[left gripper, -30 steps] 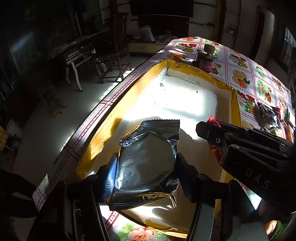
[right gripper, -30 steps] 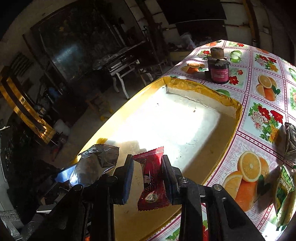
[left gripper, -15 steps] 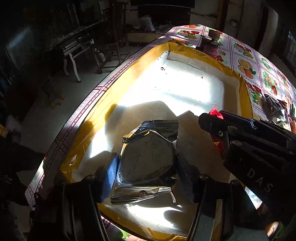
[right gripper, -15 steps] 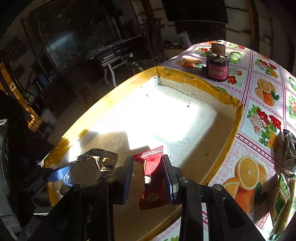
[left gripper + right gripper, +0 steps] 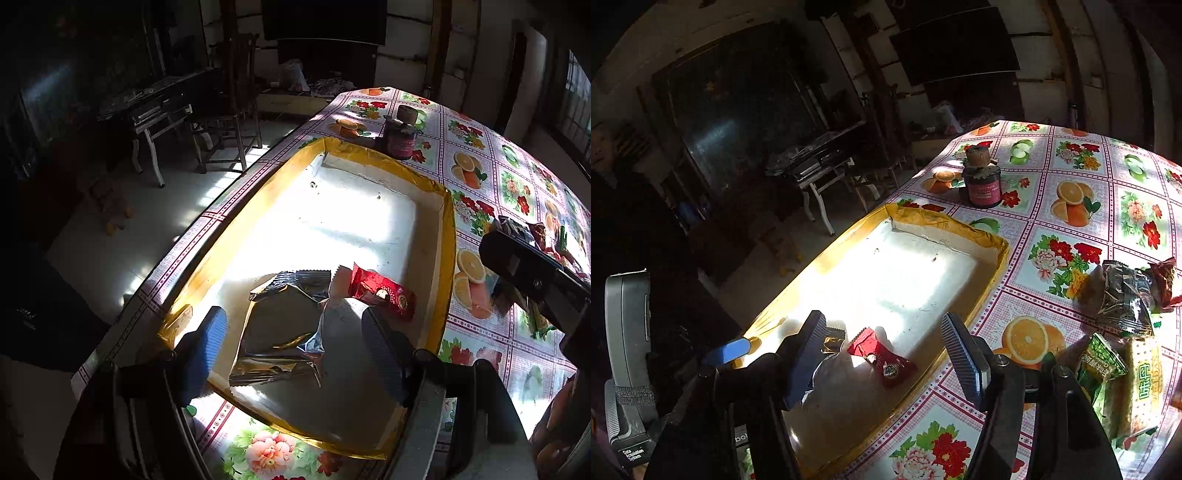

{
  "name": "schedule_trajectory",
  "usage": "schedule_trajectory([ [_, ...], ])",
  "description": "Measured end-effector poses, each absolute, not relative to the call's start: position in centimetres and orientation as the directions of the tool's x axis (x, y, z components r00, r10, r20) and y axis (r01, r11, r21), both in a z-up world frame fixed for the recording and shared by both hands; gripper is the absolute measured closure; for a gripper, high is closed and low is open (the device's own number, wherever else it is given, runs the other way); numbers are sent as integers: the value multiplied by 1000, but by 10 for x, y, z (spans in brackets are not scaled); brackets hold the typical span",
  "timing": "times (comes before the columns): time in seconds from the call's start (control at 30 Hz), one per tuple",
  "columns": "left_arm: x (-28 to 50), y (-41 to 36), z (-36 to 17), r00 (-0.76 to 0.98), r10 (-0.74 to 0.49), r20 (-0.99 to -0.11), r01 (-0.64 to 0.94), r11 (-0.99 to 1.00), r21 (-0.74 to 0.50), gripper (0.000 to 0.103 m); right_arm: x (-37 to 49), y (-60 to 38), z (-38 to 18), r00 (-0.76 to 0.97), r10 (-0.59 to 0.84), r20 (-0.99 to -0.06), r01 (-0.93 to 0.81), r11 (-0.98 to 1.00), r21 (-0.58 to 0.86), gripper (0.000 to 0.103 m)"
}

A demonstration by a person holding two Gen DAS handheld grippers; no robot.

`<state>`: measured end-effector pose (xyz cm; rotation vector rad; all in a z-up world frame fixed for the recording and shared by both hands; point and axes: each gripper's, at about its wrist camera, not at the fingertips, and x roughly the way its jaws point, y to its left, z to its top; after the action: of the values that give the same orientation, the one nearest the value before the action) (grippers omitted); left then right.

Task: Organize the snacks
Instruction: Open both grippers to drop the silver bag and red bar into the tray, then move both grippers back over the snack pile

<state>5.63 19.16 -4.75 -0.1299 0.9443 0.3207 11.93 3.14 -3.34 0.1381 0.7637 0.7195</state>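
Two snack packets lay in the yellow-rimmed tray (image 5: 448,236): one silver pack (image 5: 284,325) and one red pack (image 5: 382,295), just beside each other near the tray's close end, the red one toward the table's middle. One dark jar (image 5: 982,184) with a brown cap stood on the flowered tablecloth (image 5: 1071,221) beyond the tray's far end. A small heap of more snacks sat on the cloth to the right of the tray, among them a dark crinkled pack (image 5: 1126,299), a green pack (image 5: 1102,362) and a yellow biscuit pack (image 5: 1145,384); I could not count the heap exactly, since it ran off the edge of the right wrist view.

My left gripper (image 5: 295,354) stood with its jaws wide apart; they had just been opening, with the silver pack lying free between them on the tray floor, neither pad pressing on it. My right gripper (image 5: 882,354) was likewise spread; its jaws had just been opening, and the red pack lay below and between them in the tray, touched by neither finger.
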Motion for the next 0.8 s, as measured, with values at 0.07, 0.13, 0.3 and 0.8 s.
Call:
schedule_trajectory([
  [0.07, 55, 183, -43, 554, 209, -806, -316, 948, 29, 27, 113, 15, -32, 519, 626, -582, -521, 771, 366, 28],
  [0.13, 53, 175, -39, 563, 202, -802, -300, 953, 29, 27, 109, 0, -32, 537, 614, -578, -501, 784, 368, 26],
  [0.3, 50, 149, -30, 584, 185, -790, -254, 966, 39, 27, 96, -40, -31, 588, 573, -571, -445, 818, 363, 21],
  [0.8, 41, 78, -21, 623, 132, -771, -136, 989, 59, 26, 59, -144, -36, 702, 405, -586, -270, 913, 307, 10],
])
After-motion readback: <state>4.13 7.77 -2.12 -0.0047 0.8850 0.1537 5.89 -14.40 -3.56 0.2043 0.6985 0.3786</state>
